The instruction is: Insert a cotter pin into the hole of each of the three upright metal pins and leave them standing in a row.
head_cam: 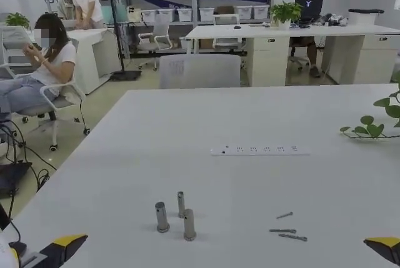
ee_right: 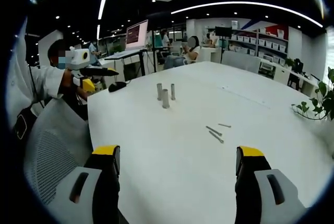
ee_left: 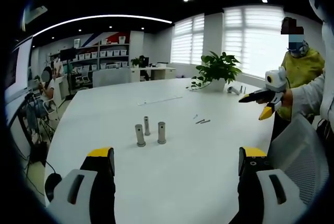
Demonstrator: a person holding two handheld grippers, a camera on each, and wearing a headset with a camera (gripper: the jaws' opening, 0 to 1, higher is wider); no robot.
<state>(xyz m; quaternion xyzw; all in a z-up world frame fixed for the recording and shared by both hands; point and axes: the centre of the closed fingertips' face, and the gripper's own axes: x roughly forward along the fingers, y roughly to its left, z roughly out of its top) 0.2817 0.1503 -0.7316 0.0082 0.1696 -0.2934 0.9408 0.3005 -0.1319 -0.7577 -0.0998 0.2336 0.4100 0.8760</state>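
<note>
The left gripper [ee_left: 176, 157] and the right gripper [ee_right: 178, 153] are both held above the near edge of the white table [head_cam: 187, 124]. Each has its two yellow-tipped jaws spread wide apart, with nothing between them. In the head view, the tip of the left gripper enters at 7 o'clock and the tip of the right gripper at 5 o'clock. The three upright metal pins [head_cam: 181, 205] stand on the table in a tight triangular cluster, close together but not touching. One stands at the rear and two at the front. The cluster stands at 6 o'clock from the centre of the head view. The front-left pin shows a cross hole near its top. The three cotter pins [head_cam: 282, 230] lie flat on the table at 3 o'clock from the cluster, well apart from it. Two lie close together and the third just behind them. None is inserted in a pin. A white power strip [head_cam: 259, 150] lies flat at 12 o'clock from the cotter pins, farther across the table. A trailing green plant [head_cam: 374, 129] reaches onto the table at 3 o'clock.
</note>
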